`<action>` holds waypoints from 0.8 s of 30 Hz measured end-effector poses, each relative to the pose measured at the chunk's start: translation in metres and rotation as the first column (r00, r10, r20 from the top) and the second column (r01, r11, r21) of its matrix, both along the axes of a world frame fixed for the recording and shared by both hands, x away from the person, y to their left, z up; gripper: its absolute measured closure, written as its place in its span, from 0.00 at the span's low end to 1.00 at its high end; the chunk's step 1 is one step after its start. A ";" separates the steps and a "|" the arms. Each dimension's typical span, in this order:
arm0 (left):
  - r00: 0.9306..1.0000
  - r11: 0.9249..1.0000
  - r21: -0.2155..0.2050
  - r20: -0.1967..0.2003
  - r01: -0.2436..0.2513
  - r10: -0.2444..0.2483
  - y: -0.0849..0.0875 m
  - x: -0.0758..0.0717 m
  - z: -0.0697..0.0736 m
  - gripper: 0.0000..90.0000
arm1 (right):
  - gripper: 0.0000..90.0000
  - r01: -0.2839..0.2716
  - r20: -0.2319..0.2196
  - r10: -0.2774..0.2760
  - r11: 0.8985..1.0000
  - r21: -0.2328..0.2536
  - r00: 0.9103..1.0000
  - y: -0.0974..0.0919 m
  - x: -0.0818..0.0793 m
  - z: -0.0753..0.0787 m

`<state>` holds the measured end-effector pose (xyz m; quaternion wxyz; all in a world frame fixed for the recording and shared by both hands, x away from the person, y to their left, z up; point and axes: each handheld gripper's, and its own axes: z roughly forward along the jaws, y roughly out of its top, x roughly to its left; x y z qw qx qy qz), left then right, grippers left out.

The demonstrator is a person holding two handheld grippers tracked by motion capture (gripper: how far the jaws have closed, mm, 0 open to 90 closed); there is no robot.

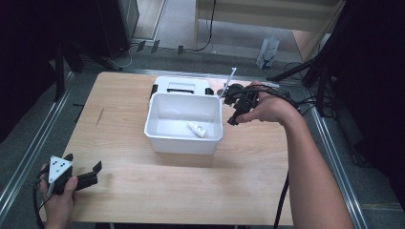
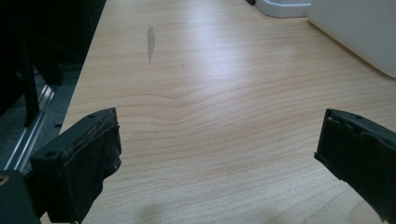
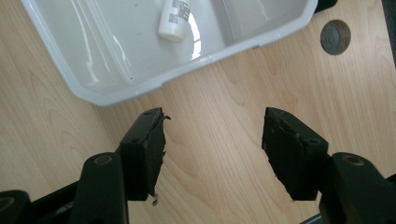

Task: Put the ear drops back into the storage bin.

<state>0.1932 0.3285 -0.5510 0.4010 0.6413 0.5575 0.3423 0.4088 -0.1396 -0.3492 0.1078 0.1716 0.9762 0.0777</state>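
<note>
Pale wood-grain bench (image 1: 191, 186) lies smooth and bare in front of you, with wide open room along its near half. At its near left corner your left gripper (image 1: 88, 169) rests with worn black fingers (image 2: 88, 154) spread apart. Mid-bench sits a glossy white rectangular tub (image 1: 162, 138) with rounded corners; a small white bottle (image 1: 197, 129) lies inside, its label too blurred to read. Just right of the tub's far corner, your right gripper (image 3: 212, 140) hovers, fingers apart, empty. Behind the tub, a white lid-like piece (image 1: 181, 84) is half hidden.
</note>
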 end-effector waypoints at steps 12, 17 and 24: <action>1.000 1.000 0.000 0.005 -0.003 0.003 -0.001 0.000 0.000 0.01 | 0.43 0.071 0.000 -0.071 0.997 0.021 0.997 -0.038 -0.010 -0.009; 1.000 1.000 0.003 0.002 -0.001 0.001 -0.001 0.000 0.000 0.01 | 0.42 0.096 -0.013 -0.096 0.995 0.038 0.995 -0.053 -0.013 -0.017; 1.000 1.000 0.005 0.001 -0.001 0.001 -0.001 0.000 0.000 0.01 | 0.34 0.151 -0.027 -0.150 0.987 0.050 0.988 -0.072 -0.018 -0.029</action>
